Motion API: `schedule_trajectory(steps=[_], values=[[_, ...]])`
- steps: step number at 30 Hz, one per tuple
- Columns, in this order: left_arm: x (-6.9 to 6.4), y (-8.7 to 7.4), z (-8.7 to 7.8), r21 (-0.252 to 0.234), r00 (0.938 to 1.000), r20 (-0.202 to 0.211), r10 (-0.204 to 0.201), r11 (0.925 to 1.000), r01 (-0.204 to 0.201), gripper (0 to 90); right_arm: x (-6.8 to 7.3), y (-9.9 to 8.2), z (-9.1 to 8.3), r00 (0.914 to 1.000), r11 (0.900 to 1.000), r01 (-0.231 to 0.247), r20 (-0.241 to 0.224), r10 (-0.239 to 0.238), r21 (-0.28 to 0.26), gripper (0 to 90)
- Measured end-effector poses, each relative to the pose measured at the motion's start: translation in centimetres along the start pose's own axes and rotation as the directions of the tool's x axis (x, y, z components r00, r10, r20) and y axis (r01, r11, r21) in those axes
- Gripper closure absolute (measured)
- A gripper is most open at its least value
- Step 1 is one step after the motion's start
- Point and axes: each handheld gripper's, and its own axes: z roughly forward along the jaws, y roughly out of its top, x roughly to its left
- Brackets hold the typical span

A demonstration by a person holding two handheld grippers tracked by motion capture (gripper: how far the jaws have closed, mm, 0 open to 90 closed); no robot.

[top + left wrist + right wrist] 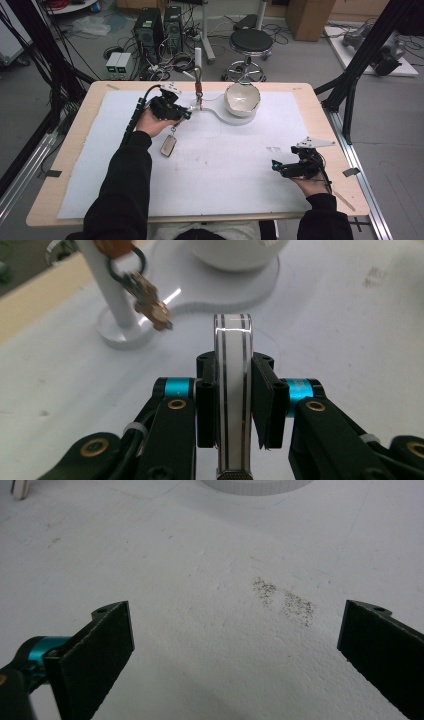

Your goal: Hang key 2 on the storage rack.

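As we look from above:
Left gripper [186, 114]: we see it raised near the white stand [198, 75], jaws clamped on a key ring [232, 390]; its fob [169, 146] dangles below.
Right gripper [276, 166]: it rests low on the mat [225, 165], jaws wide apart.

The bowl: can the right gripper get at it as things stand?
Probably yes: the right gripper is open and holds nothing, and bare mat lies between it and the bowl.

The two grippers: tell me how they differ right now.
The left gripper is shut on a key fob with a keyring; the right gripper is open and holds nothing. The left is raised near the white stand; the right sits low at the table's near right. Both have black jaws.
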Motion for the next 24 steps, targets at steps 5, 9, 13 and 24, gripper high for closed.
schedule_trajectory(steps=[5,9,13,24], values=[[1.0,1.4,-2.8,-0.068,0.9974,-0.068,-0.021,0.9975,0.016,74.3,0.3,0.2,0.5,0.9999,0.9999,0.007,-0.009,-0.007,0.011,0.6],[1.3,2.8,-4.4,-0.118,0.9949,-0.1,-0.012,0.993,0.0,74.3,0.4,0.3,0.6,0.9999,0.9999,0.012,-0.011,-0.012,0.009,0.6],[2.0,4.1,-5.4,-0.148,0.9909,-0.129,-0.039,0.9888,0.02,74.3,0.5,0.2,0.6,0.9999,0.9999,0.011,-0.01,-0.011,0.011,0.6],[4.1,6.7,-6.4,-0.189,0.9813,-0.182,-0.061,0.9816,0.026,74.3,0.9,0.3,0.7,0.9996,0.9997,0.019,-0.023,-0.019,0.016,0.6]])
